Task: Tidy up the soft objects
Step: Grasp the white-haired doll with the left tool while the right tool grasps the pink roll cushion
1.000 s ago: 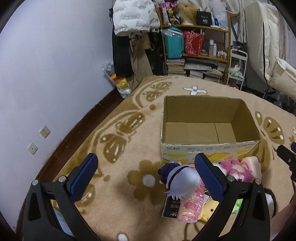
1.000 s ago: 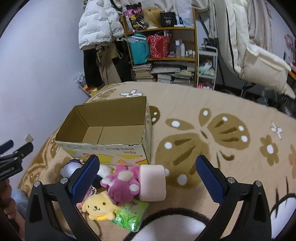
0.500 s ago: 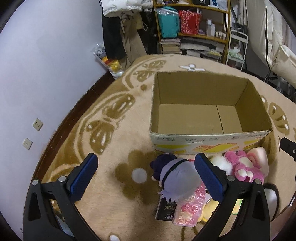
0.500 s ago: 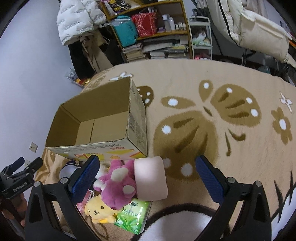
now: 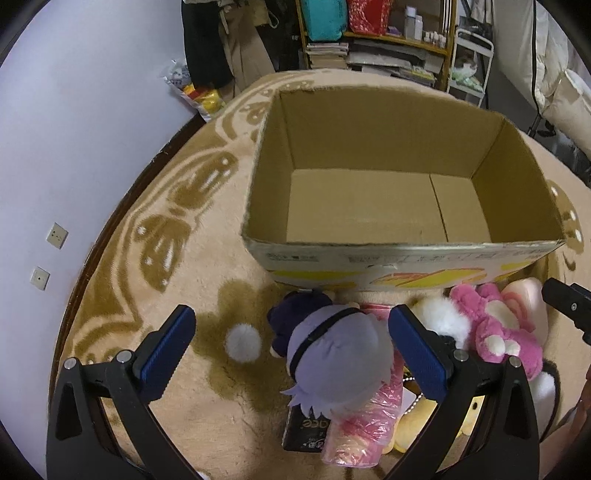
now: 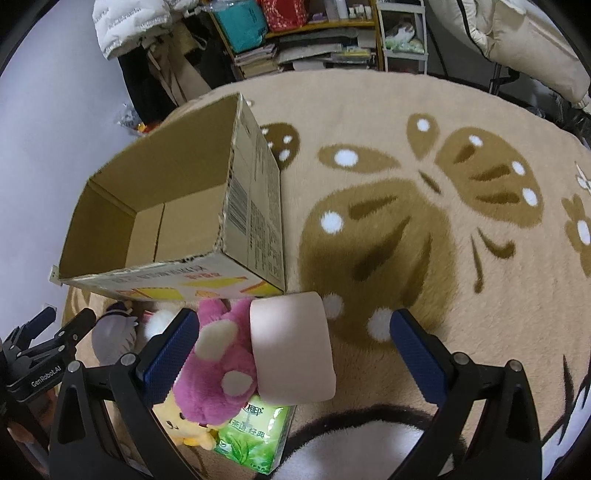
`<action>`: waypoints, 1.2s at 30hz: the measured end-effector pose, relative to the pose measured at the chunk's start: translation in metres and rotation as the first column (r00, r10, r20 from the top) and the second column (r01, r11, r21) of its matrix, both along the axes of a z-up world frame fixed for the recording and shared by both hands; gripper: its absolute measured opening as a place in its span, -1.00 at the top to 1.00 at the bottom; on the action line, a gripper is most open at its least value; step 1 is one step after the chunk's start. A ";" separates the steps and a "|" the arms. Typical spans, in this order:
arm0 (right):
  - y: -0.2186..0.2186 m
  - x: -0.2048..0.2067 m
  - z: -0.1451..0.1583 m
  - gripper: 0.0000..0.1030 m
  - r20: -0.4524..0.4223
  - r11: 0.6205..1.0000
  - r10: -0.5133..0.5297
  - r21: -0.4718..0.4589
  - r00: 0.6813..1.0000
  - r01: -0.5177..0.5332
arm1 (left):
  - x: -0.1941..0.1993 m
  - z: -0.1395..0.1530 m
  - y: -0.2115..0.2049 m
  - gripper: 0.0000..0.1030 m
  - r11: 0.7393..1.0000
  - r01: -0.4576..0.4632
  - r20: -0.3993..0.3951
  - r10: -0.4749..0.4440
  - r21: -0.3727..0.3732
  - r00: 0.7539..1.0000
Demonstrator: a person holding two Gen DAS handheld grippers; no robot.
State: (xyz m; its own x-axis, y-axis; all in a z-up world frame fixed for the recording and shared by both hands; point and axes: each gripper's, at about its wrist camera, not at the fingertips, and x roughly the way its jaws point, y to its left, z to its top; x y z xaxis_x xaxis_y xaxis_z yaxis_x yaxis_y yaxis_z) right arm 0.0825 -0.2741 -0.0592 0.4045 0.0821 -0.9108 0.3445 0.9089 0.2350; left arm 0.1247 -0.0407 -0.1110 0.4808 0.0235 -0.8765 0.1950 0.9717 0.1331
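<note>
**Hovering over a heap of plush toys beside an open carton**

Spreading its blue-padded fingers wide, the left gripper (image 5: 290,354) hangs above the lavender-haired doll (image 5: 338,363), which lies between the pads without either one touching it. The doll rests partly on a pink plastic-wrapped packet (image 5: 365,432) and a small black booklet (image 5: 304,432). Just to its right lie a white fluffy toy (image 5: 439,319) and the pink plush (image 5: 498,332), with a yellow plush (image 5: 415,424) showing below them.

The right gripper (image 6: 293,354) is also spread wide, holding nothing. Between its fingers sit the pink plush (image 6: 218,369) and a pale pink foam block (image 6: 291,349), the block leaning against the plush. A green tissue pack (image 6: 255,439) lies under the block's near edge, touching the yellow plush (image 6: 184,428).

All the soft things crowd on the butterfly-patterned rug (image 6: 424,229) just in front of the cardboard box (image 5: 399,254), whose near wall carries yellow print. The box stands upright and open, only its bare floor showing inside. Behind it stands a shelf (image 5: 388,37) packed with bags and books, and a white puffy jacket (image 6: 125,26) hangs nearby.
</note>
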 end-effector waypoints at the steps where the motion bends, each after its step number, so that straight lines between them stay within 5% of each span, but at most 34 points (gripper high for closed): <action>1: 0.000 0.002 -0.003 -1.00 -0.007 1.000 0.000 0.004 1.000 0.000 | 0.001 -0.003 -0.001 -1.00 1.000 0.000 -0.008 0.000 0.004 1.000; 21: -0.001 0.019 -0.051 -0.82 -0.147 0.993 0.004 0.116 0.989 0.013 | 0.012 -0.046 -0.018 -1.00 0.998 0.029 -0.106 -0.023 0.059 0.994; 25: -0.005 0.016 -0.057 -0.24 -0.166 0.985 -0.003 0.168 0.986 0.031 | 0.011 -0.054 -0.019 -0.94 0.995 0.034 -0.112 -0.023 0.092 0.993; 27: -0.008 0.014 -0.058 -0.11 -0.158 0.978 -0.005 0.203 0.987 0.038 | 0.009 -0.058 -0.018 -0.92 0.995 0.032 -0.120 -0.020 0.097 0.993; 36: -0.005 0.008 -0.045 0.08 -0.114 0.987 -0.009 0.161 0.993 0.027 | 0.007 -0.059 -0.007 -0.25 0.999 0.023 -0.171 -0.028 -0.029 0.985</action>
State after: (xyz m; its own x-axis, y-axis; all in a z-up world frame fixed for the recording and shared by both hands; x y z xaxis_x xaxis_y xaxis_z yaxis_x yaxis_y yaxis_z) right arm 0.0902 -0.2791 -0.1038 0.3026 0.2257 -0.9260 0.3934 0.8554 0.3371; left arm 0.1322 -0.0480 -0.1696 0.3235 -0.0115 -0.9462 0.2372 0.9690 0.0693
